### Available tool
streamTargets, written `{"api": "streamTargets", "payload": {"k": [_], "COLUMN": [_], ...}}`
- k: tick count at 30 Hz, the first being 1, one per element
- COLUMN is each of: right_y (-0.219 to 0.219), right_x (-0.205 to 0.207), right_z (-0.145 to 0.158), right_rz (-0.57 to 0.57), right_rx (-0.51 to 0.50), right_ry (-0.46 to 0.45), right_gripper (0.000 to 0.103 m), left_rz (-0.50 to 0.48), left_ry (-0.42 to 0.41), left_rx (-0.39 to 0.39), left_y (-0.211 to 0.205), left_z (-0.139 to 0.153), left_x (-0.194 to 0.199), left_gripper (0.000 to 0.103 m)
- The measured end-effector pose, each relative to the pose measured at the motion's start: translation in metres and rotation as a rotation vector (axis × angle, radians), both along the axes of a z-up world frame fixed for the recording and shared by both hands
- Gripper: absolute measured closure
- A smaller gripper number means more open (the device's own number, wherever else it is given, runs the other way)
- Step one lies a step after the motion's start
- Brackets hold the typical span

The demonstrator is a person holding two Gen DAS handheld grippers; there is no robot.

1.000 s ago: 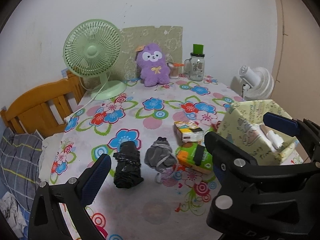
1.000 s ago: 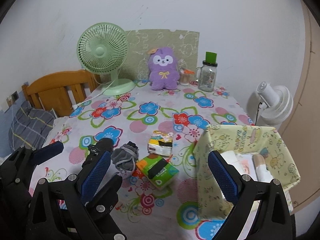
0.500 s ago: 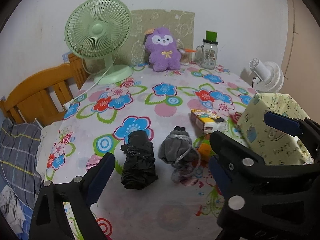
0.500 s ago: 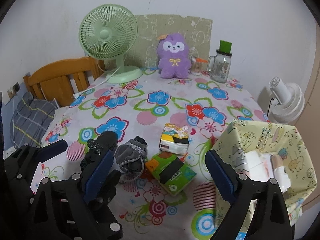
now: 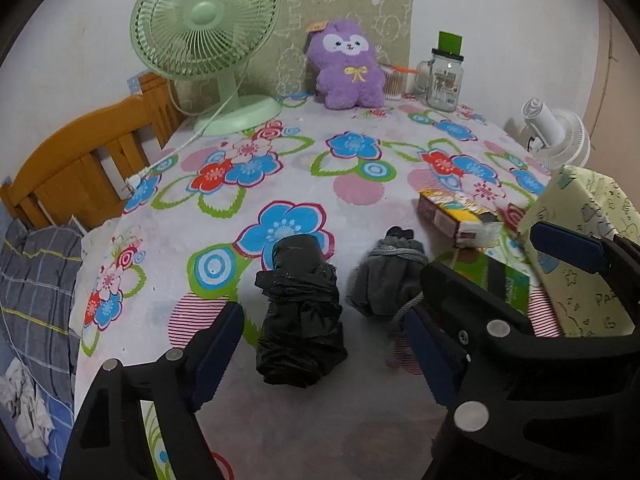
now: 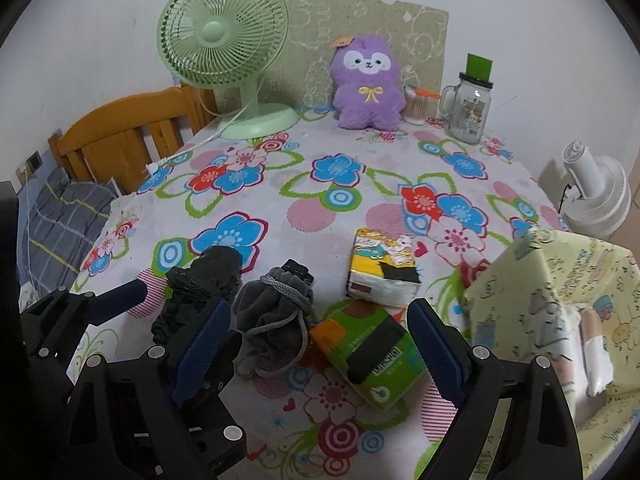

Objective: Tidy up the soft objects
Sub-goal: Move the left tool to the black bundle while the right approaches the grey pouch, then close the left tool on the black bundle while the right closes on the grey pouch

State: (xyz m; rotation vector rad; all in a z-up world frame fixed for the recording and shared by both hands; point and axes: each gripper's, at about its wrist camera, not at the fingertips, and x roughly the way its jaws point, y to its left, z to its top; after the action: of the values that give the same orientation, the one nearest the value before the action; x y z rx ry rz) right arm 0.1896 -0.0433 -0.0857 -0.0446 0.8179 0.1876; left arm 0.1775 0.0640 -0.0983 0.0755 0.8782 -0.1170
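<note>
Crumpled black plastic bundle (image 5: 301, 312) on the floral tablecloth (image 5: 360, 184) sits between the narrowing, not yet touching jaws of the left gripper (image 5: 324, 344); light and squashy, probably best pinched across its middle.

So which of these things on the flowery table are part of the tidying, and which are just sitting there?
Part of the job:
- black bundle, between the left claw's closing jaws, not yet gripped
- grey drawstring pouch
- green tissue pack, between the right claw's closing jaws
- yellow tissue pack
- patterned box

Just lying about:
- green fan
- purple plush
- glass jar
</note>
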Motion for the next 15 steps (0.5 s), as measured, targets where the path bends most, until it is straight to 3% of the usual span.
{"api": "streamTargets", "payload": {"k": [11, 15], "right_y": [0.011, 0.016], "right_x": [0.025, 0.033], "right_z": [-0.023, -0.031], "right_rz": [0.040, 0.058], "right_rx": [0.018, 0.023], "right_ry": [0.064, 0.082], "right_gripper": [0.015, 0.018], "left_rz": [0.021, 0.012], "left_ry": [0.049, 0.057], "left_rx": [0.007, 0.002], "left_y": [0.004, 0.004], "left_z": [-0.020, -0.024], "left_x": [0.017, 0.021], "left_gripper": [0.025, 0.031]}}
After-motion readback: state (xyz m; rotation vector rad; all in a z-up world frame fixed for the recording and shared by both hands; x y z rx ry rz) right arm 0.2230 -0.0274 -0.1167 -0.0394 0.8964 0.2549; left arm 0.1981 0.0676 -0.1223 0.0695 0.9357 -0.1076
